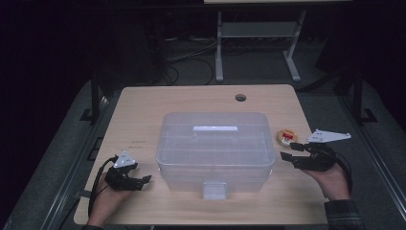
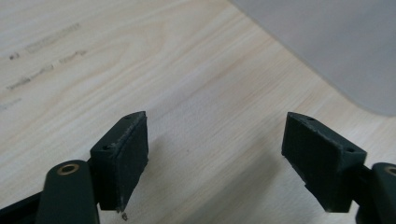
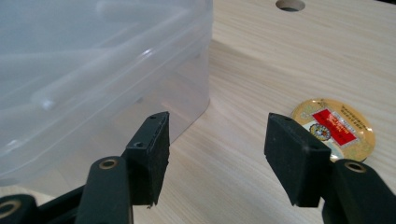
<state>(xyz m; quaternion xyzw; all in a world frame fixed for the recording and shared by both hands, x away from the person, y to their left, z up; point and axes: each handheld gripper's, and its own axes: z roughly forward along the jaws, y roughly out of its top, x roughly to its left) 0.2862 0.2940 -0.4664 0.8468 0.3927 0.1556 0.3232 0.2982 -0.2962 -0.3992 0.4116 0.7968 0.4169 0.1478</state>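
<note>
A clear plastic storage box (image 1: 215, 149) with its lid on sits in the middle of the wooden table (image 1: 143, 110). A front latch (image 1: 214, 189) hangs at its near side. My left gripper (image 1: 141, 181) rests at the box's near-left corner, open, nothing between its jaws; the box's edge (image 2: 336, 42) shows beyond them. My right gripper (image 1: 288, 151) is open at the box's right side, apart from the box wall (image 3: 93, 84). A small round yellow tin with a red label (image 1: 286, 138) lies just beyond it, seen past the right jaw as the tin (image 3: 334, 127).
A cable hole (image 1: 240, 97) is cut into the table's far side, also the hole (image 3: 290, 5). Faint pencil marks (image 2: 42, 60) are on the wood at the left. Behind the table stands a grey metal frame (image 1: 258, 38) on a dark floor.
</note>
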